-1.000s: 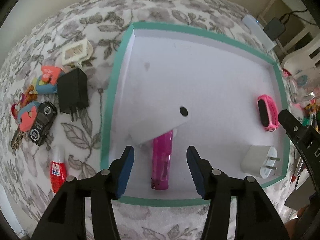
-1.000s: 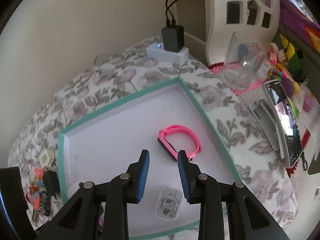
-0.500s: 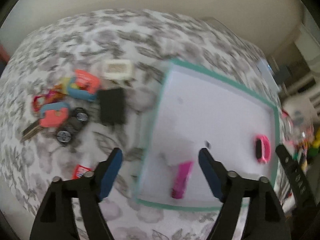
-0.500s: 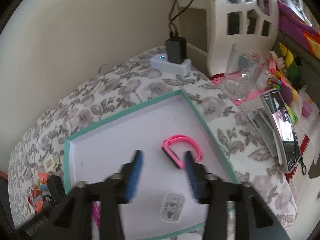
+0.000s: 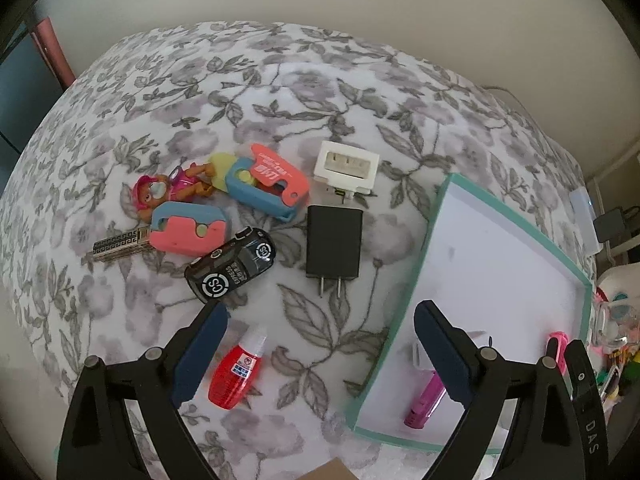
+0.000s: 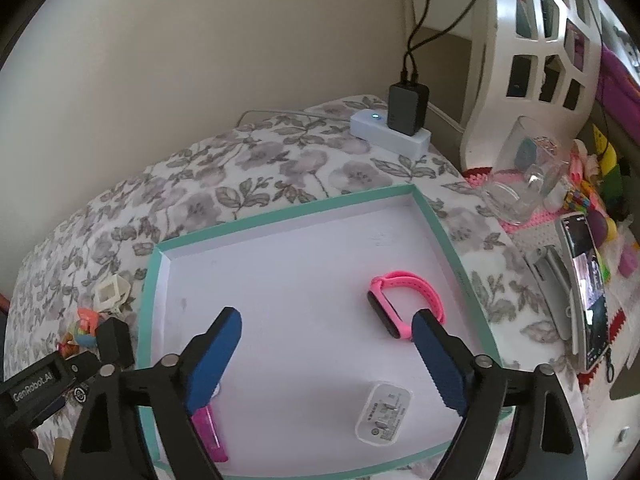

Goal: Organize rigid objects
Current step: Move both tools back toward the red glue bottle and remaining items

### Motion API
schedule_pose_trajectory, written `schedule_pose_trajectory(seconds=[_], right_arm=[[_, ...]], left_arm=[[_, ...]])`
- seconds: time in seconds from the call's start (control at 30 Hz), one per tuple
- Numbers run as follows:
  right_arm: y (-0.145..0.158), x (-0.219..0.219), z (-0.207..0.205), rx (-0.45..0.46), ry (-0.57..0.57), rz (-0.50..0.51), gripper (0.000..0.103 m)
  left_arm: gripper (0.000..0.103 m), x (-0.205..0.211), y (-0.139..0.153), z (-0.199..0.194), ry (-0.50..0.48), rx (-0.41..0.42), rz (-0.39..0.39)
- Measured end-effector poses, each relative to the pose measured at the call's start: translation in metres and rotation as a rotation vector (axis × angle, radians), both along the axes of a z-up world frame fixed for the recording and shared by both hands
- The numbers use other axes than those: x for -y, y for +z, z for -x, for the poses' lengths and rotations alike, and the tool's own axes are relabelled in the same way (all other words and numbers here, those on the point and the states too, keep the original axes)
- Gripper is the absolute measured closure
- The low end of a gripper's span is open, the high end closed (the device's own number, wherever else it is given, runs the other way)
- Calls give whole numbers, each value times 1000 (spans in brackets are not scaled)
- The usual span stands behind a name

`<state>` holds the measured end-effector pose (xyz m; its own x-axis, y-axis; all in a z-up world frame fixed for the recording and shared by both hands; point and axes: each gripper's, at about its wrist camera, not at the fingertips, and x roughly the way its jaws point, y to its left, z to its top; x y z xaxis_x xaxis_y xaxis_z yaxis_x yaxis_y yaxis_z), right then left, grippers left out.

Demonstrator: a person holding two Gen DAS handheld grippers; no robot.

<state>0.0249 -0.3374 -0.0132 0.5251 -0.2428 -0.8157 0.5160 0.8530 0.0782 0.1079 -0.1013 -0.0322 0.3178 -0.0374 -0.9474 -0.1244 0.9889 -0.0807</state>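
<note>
A white tray with a teal rim [image 5: 423,240] [image 6: 280,216] lies on the floral cloth. In it are a pink wristband [image 6: 404,304], a white charger [image 6: 384,412] and a magenta lighter [image 5: 424,404] [image 6: 210,432]. Left of the tray lie a black charger [image 5: 334,242], a white adapter [image 5: 347,168], a black toy car [image 5: 232,266], a red bottle [image 5: 236,372], two pink-blue toys [image 5: 268,184] [image 5: 188,230] and a figurine [image 5: 160,192]. My left gripper [image 5: 316,352] is open above the cloth beside the red bottle. My right gripper [image 6: 326,352] is open and empty over the tray.
A white power strip with a black plug [image 6: 396,128] sits at the table's far corner. A glass [image 6: 524,176], a phone on a stand [image 6: 584,296] and colourful toys [image 6: 604,168] are to the right. A white chair [image 6: 532,48] stands behind.
My left gripper has swung left from over the tray to over the loose objects and opened wider. My right gripper has opened wider and stayed over the tray.
</note>
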Motion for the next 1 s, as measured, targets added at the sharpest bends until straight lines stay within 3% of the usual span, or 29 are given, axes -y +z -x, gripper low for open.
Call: schedule_pose_trajectory(seconds=[0.07,0.37,0.4,0.6,0.77,0.9,1.0], right_arm=[[-1,-2,-1,1,5,0,3],[2,-5,-1,79,20,-60,0],[3,-5,-1,95,20,-78,0],[11,-17,-2,189,59,-106,0],[9,-28,-10,171,94,-99,0],[3,-32,-14,150,121,-138,0],[6,-37,-16,156,140,-110,0]], left_arm=[[8,-2,1,-1,8,8,-1],[6,-24,5,-6,72,60,18],[1,-27,6,-6,80,76,31],[0,-37,23,-4,114,204,99],[0,-42,35,-4,118,263,109],[0,-50,35,-7,111,255,160],[0,-55,35,-7,110,269,148]])
